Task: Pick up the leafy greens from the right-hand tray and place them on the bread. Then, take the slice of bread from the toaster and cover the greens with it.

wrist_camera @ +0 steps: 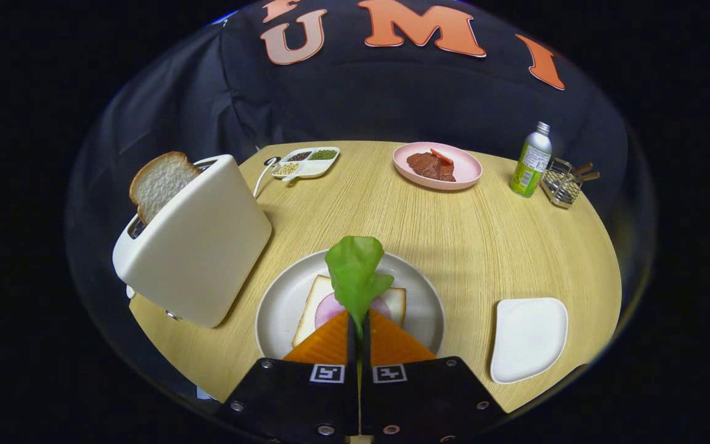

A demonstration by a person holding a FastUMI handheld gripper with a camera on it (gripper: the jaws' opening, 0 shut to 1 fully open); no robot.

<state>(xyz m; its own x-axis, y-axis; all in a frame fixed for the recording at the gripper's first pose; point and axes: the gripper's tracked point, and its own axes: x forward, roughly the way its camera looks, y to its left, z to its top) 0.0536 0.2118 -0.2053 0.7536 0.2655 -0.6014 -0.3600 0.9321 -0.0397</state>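
On the near middle of the round wooden surface (453, 234), a pale round plate (275, 308) is sitting with a slice of bread (309, 308) on it, and a pink round of meat (327, 308) is lying on that bread. To the left, a cream toaster (201, 246) is standing just beside the plate's rim, with a second slice of bread (161, 182) sticking up out of its slot, so room on that side is running tight. To the right, a white tray (529, 339) is lying near the surface's near edge, well apart from the plate, with bare wood between them. A wide stretch of bare wood is also lying open beyond the plate, reaching to the far things: a small divided dish (307, 162) at far left, a pink plate (438, 165) with brown and red food at far middle, and a green bottle (531, 161) just beside a wire holder (561, 185) at far right. The hand-held gripper (359, 324) is hovering over the near half of the plate, its fingers pressed nearly together and pinching the stem end of the leafy greens (355, 271), whose leaf is standing up ahead of the fingertips, above the bread.
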